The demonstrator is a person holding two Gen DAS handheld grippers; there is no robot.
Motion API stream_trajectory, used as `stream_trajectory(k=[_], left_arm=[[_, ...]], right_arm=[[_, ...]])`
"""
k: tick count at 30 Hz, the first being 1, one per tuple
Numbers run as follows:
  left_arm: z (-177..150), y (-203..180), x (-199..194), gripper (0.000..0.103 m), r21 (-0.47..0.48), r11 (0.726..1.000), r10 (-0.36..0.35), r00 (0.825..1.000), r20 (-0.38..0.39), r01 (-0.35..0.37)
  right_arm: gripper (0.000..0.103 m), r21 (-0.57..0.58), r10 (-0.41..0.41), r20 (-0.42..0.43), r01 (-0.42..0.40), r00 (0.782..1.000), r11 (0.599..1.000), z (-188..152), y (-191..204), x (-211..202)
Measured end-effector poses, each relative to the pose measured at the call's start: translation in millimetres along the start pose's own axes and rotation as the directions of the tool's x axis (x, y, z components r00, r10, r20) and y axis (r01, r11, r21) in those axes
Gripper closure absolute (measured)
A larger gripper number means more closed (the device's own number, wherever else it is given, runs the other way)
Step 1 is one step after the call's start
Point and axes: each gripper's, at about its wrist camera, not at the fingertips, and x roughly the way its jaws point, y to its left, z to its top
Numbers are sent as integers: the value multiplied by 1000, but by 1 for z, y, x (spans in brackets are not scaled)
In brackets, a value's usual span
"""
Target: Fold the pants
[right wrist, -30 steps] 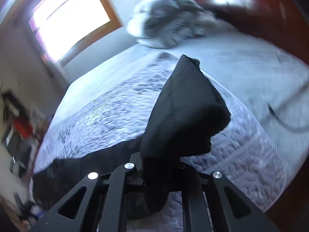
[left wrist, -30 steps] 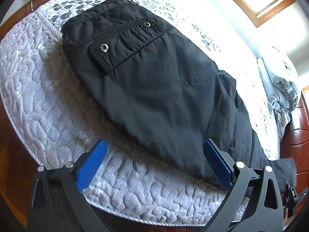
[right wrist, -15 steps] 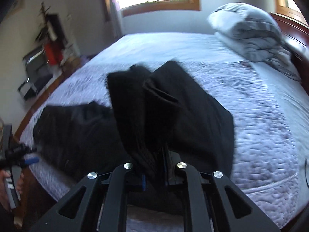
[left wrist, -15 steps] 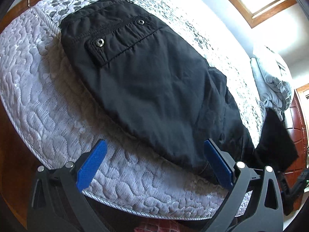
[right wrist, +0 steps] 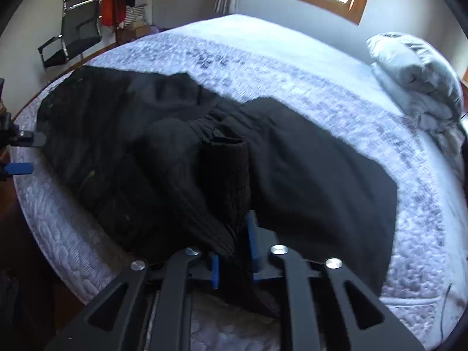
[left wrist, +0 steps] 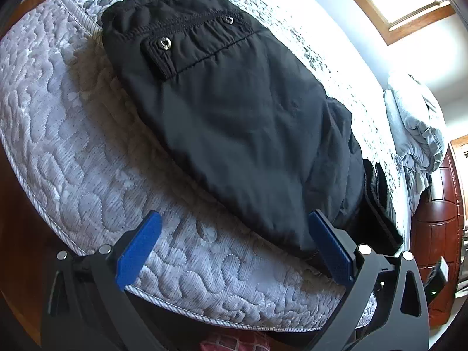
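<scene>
The black pants (left wrist: 234, 122) lie along the near edge of the bed (left wrist: 73, 152), leg end doubled back. The right gripper (right wrist: 234, 248) has its jaws opening with a ribbed cuff (right wrist: 225, 181) between them; that cuff may snag and drag the fold askew. The left gripper (left wrist: 234, 251) hovers, jaws spread and empty, pinning nothing.

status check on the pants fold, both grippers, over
Left gripper open, hovering at waist end. Right gripper jaws opening, cuff fabric between them. Black pants on mattress, leg folded over. Nothing blocking.
</scene>
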Motion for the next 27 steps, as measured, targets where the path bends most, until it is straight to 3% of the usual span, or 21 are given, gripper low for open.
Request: stream_trajectory(k=[3,5,8,11,16,19,20,22,23,25,26,27], left_arm=[[0,-1,5,3,-2,1000,1,1000,-11,-1],[1,-1,6,3,-3,1000,-1,1000,-15,1],[1,2,9,3,-15,1000,-7,1000,-19,7],[2,5,10,3,-34,999,-18,1000,-18,17],[1,9,8,3,-44,998,-33,999,-9,32],[0,10,4,3,-28,999,-23,1000,5,23],[-1,11,1,3,-23,1000,-18,1000,10,18],[-1,13,-1,3,-19,1000,-14,1000,14,14],[-1,15,-2,3,-20,1000,-14,1000,15,15],[-1,19,-3,3,-33,999,-18,1000,16,19],[-1,21,-3,3,-39,999,-20,1000,17,21],[-1,23,-3,3,-45,999,-23,1000,18,24]], right_arm=[[38,-18,105,-31,-105,994,994,-7,5,-1],[35,-11,173,-35,-173,984,985,-11,3,-8],[37,91,274,-6,-273,962,958,-14,-13,-21],[37,157,244,40,-248,969,956,-12,-24,-34],[37,68,161,45,-164,986,984,1,-10,-32],[42,26,89,39,-90,995,996,9,0,-18],[50,20,79,31,-79,996,997,10,1,-14],[58,28,97,12,-97,995,995,12,2,-7],[74,47,126,-3,-126,992,991,13,0,-3],[81,71,149,-3,-148,989,986,14,-2,-3],[90,73,166,2,-166,986,983,14,-2,-6],[92,73,179,6,-179,984,981,15,-2,-8]])
